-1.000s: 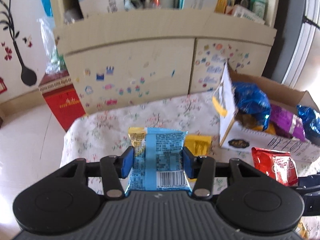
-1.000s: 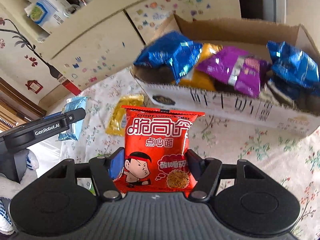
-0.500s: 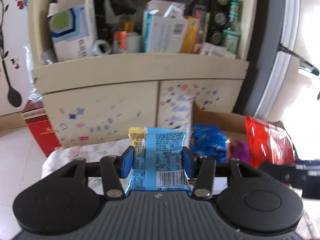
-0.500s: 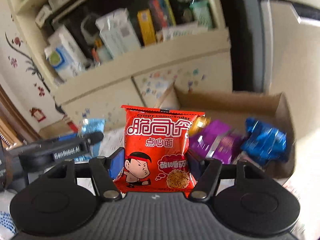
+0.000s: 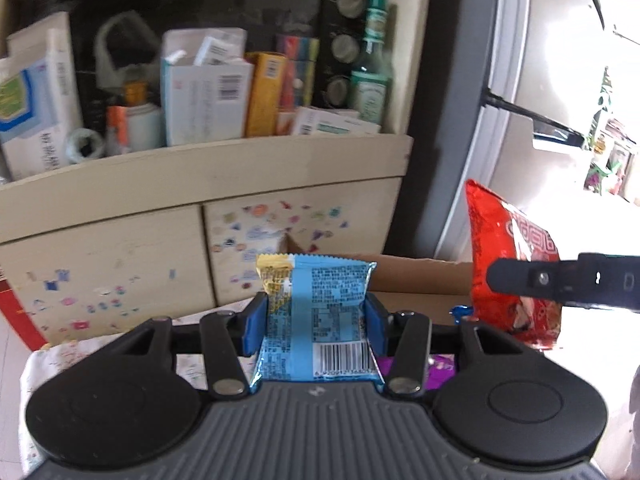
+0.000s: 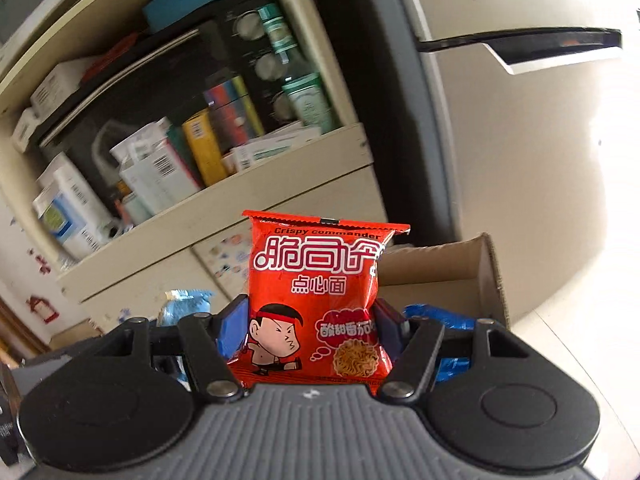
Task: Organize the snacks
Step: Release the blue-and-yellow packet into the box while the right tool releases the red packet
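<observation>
My left gripper [image 5: 316, 322] is shut on a light blue snack packet [image 5: 316, 320] with a barcode, held upright in the air. My right gripper [image 6: 310, 328] is shut on a red noodle snack packet [image 6: 316, 300], also held upright. The red packet also shows in the left wrist view [image 5: 508, 264], to the right, with a finger of the right gripper across it. An open cardboard box [image 6: 452, 268] lies low behind both packets, with blue foil packets [image 6: 440, 320] in it. The box's far wall shows in the left wrist view [image 5: 416, 276].
A cream cabinet [image 5: 200, 176] stands behind, its open shelf crowded with boxes and a green bottle [image 5: 372, 64]. Its doors [image 5: 104, 264] carry small stickers. A white fridge [image 6: 520, 140] is to the right. A floral cloth [image 5: 52, 356] lies low at the left.
Both grippers have risen and tilted up with their packets. The box and cloth have dropped low in both views and the cabinet shelf now fills them.
</observation>
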Demonstrator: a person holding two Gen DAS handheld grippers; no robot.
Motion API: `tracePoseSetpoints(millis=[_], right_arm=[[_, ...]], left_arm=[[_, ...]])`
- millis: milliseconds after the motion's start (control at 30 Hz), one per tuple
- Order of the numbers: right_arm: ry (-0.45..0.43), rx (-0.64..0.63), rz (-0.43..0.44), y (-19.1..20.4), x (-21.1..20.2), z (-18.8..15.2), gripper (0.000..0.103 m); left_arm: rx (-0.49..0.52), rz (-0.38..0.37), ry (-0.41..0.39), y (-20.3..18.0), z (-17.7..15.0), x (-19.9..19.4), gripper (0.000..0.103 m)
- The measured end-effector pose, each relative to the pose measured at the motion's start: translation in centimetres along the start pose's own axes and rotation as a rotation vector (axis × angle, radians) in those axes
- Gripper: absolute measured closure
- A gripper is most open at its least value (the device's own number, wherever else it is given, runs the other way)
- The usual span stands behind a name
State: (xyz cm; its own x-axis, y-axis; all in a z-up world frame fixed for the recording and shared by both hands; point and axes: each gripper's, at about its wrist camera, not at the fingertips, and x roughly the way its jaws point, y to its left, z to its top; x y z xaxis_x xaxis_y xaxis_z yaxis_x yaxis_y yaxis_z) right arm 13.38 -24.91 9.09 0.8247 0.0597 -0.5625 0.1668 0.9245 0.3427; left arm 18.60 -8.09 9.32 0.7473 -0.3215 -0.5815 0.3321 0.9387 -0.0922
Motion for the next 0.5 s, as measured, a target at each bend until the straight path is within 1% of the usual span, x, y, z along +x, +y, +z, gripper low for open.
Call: tracePoseSetpoints(millis=[133, 233, 267, 300, 367, 400, 500], right_arm=[[-0.003, 0.049, -0.031, -1.1, 0.9, 0.6, 0.031], [-0.004, 0.085, -0.053, -2.0, 1.5, 0.7, 0.031], [-0.003, 0.092, -0.062, -2.3, 1.7, 0.8, 0.031], [-0.006, 0.104, -0.076, -2.6, 1.9, 0.9, 0.029], [-0.014, 0.13, -0.086, -3.0, 1.9, 1.0, 0.028], [-0.015, 0.136, -0.083, -3.2, 1.8, 1.0, 0.025], [-0.012, 0.148, -0.085, -3.3, 1.6, 1.1, 0.021]], left_arm=[[-0.002, -0.025, 0.02, -1.0, 0.5, 1.9, 0.054], [-0.007, -0.058, 0.038, -1.6, 1.0, 3.7, 0.053], [-0.003, -0.06, 0.041, -1.8, 1.1, 4.3, 0.048], [0.004, -0.057, 0.046, -2.0, 1.1, 4.8, 0.037], [0.004, -0.047, 0.046, -2.1, 1.0, 5.3, 0.022], [-0.001, -0.051, 0.038, -2.1, 0.8, 5.3, 0.019], [-0.018, -0.063, 0.045, -2.1, 0.8, 5.3, 0.016]])
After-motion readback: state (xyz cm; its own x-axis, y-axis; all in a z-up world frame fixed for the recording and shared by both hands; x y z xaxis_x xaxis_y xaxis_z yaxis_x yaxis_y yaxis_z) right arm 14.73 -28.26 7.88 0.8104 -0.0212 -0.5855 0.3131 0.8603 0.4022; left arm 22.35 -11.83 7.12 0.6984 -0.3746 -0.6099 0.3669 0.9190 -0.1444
